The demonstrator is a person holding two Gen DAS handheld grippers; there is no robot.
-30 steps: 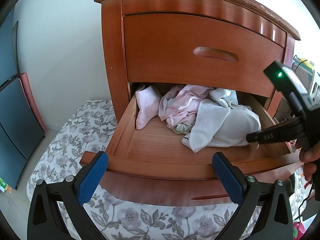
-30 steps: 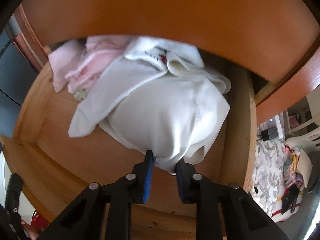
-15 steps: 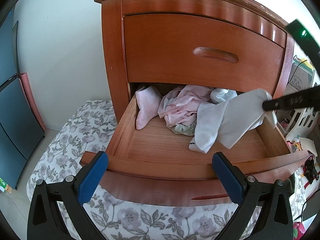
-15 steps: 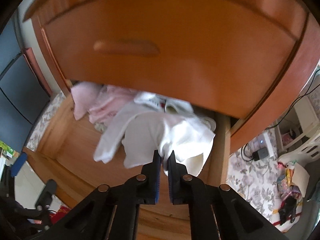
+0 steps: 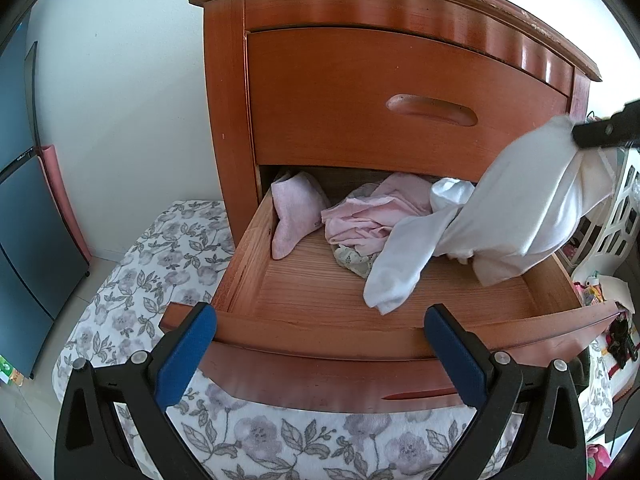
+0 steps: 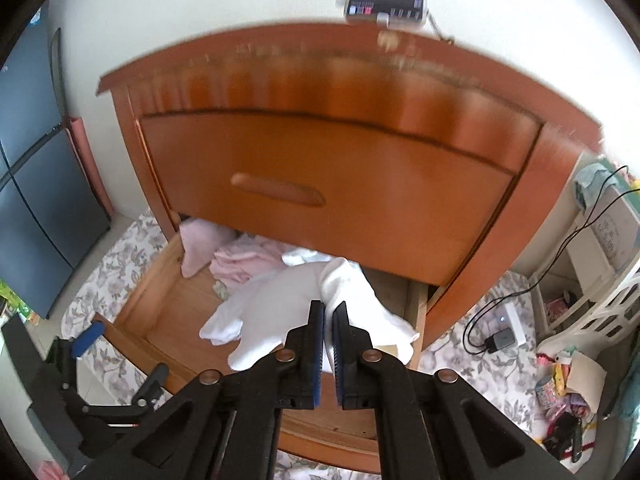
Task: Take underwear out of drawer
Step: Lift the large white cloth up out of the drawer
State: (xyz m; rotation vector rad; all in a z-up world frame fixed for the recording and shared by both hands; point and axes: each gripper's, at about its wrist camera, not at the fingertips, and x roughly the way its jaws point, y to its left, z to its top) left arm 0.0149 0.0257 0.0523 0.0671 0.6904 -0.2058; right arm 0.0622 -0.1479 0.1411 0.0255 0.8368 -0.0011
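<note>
1. My right gripper (image 6: 328,312) is pinched tight on a fold of the white underwear (image 5: 516,216). The bite is thin: only an edge of cloth sits between the blue pads, so it could slide out under the garment's own weight.

2. The underwear hangs above the right half of the open drawer (image 5: 360,332), most of it in the air, but one white leg (image 5: 396,264) trails down and its end rests on the drawer floor. I judge that a fast pull could drag it over the front rim and tug the cloth from my grip.

3. The trailing leg lies touching the pink clothes (image 5: 368,220) and a patterned piece (image 5: 352,258) beneath them. I cannot tell whether they are tangled; if they are, extra items come out with it.

4. A second white piece (image 5: 452,194) sits just behind the lifted one. It may be caught in the same fold.

5. My left gripper (image 5: 320,348) hangs wide apart in front of the drawer, holding nothing. If I bring the garment toward it carelessly, the cloth could drape over its fingers.

6. The white basket (image 6: 600,308) and cables (image 6: 532,284) crowd the right side; a wide swing could snag there.
</note>
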